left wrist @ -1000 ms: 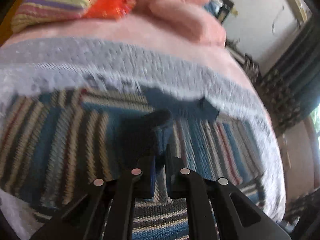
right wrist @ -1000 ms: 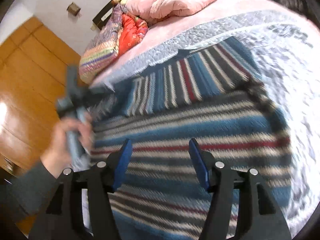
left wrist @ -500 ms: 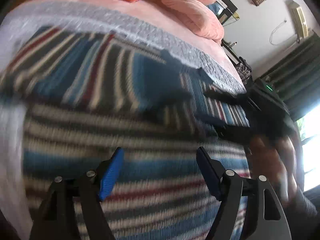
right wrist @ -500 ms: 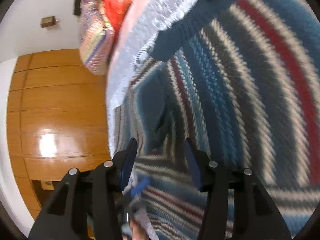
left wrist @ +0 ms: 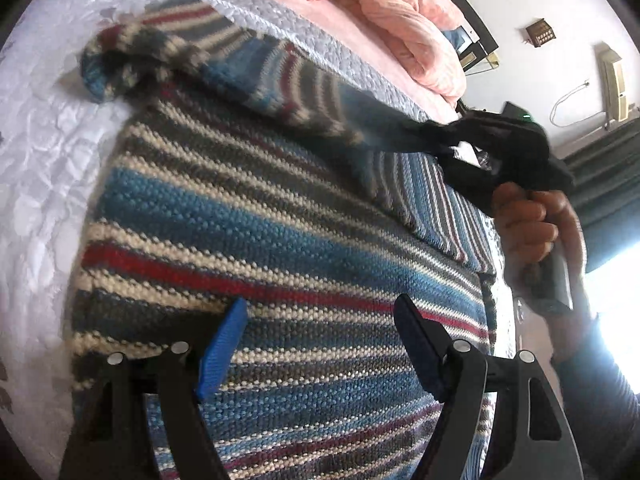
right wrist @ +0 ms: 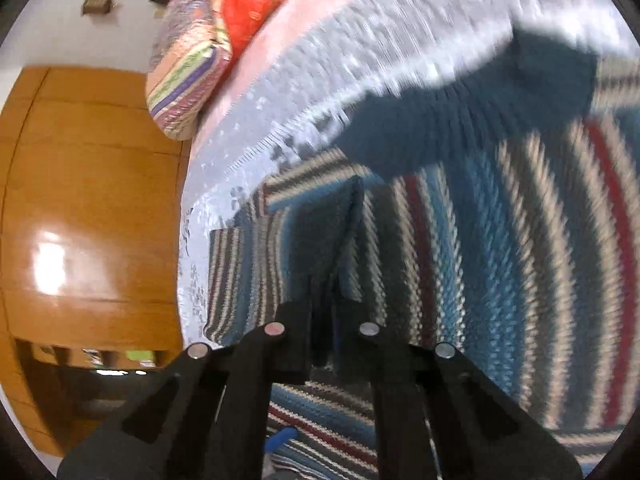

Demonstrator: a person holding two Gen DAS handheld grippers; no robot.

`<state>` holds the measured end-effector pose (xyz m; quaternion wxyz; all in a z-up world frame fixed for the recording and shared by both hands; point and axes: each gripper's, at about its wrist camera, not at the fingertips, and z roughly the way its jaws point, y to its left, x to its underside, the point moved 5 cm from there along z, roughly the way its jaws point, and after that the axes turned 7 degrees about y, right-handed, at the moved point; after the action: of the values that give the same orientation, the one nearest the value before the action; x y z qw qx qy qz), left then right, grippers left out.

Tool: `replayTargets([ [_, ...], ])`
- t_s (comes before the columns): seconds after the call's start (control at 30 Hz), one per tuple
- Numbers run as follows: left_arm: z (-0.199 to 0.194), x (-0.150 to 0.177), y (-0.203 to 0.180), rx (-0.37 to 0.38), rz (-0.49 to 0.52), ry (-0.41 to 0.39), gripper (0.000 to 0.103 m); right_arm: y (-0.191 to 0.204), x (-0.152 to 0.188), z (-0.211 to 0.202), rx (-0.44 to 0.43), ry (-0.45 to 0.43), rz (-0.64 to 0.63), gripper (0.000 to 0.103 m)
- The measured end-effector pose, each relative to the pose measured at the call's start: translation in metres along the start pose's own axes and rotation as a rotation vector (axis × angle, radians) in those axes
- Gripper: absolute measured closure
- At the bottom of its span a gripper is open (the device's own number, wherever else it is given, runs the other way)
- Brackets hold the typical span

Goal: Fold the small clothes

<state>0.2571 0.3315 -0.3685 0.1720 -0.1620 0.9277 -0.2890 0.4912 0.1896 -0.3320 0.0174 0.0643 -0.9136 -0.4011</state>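
My right gripper point(right wrist: 322, 344) pinched the striped blue-red-cream knitted sweater's sleeve point(left wrist: 304, 88); left gripper point(left wrist: 320, 344) hovered spread, empty. I judged laying it flat, unbunched, mattered.

The sweater point(left wrist: 248, 216) lay spread on the quilt point(left wrist: 44, 140), which covered the bed. Behind it, farther up the bed, the pillows point(left wrist: 416, 48) rested near the wall. One sleeve point(left wrist: 280, 80) stretched above the sweater's body toward the right gripper point(left wrist: 448, 140), at the right. A wardrobe point(right wrist: 88, 200) stood left of the bed.
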Motion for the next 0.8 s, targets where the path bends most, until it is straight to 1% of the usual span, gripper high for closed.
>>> replayTargets([
  [0.13, -0.017, -0.007, 0.001, 0.011, -0.011, -0.032, 0.027, 0.022, -0.01, -0.045, 0.047, -0.06, -0.073, 0.098],
  [0.23, -0.03, -0.017, 0.003, 0.013, -0.023, -0.057, 0.027, 0.031, -0.014, -0.08, 0.084, -0.099, -0.115, 0.098],
  [0.4, -0.044, -0.036, 0.002, 0.012, -0.017, -0.086, 0.027, 0.031, -0.022, -0.131, 0.144, -0.159, -0.15, 0.098],
  [0.5, -0.049, -0.048, 0.001, 0.019, -0.02, -0.1, 0.027, 0.014, -0.021, -0.156, 0.192, -0.182, -0.15, 0.098],
  [0.6, -0.049, -0.062, -0.001, 0.025, -0.011, -0.108, 0.027, -0.008, -0.015, -0.168, 0.211, -0.183, -0.137, 0.098],
  [0.7, -0.044, -0.078, -0.002, 0.033, -0.006, -0.107, 0.027, -0.041, -0.005, -0.169, 0.22, -0.174, -0.111, 0.098],
  [0.8, -0.034, -0.093, 0.0, 0.039, -0.008, -0.095, 0.027, -0.07, 0.006, -0.16, 0.243, -0.153, -0.088, 0.098],
])
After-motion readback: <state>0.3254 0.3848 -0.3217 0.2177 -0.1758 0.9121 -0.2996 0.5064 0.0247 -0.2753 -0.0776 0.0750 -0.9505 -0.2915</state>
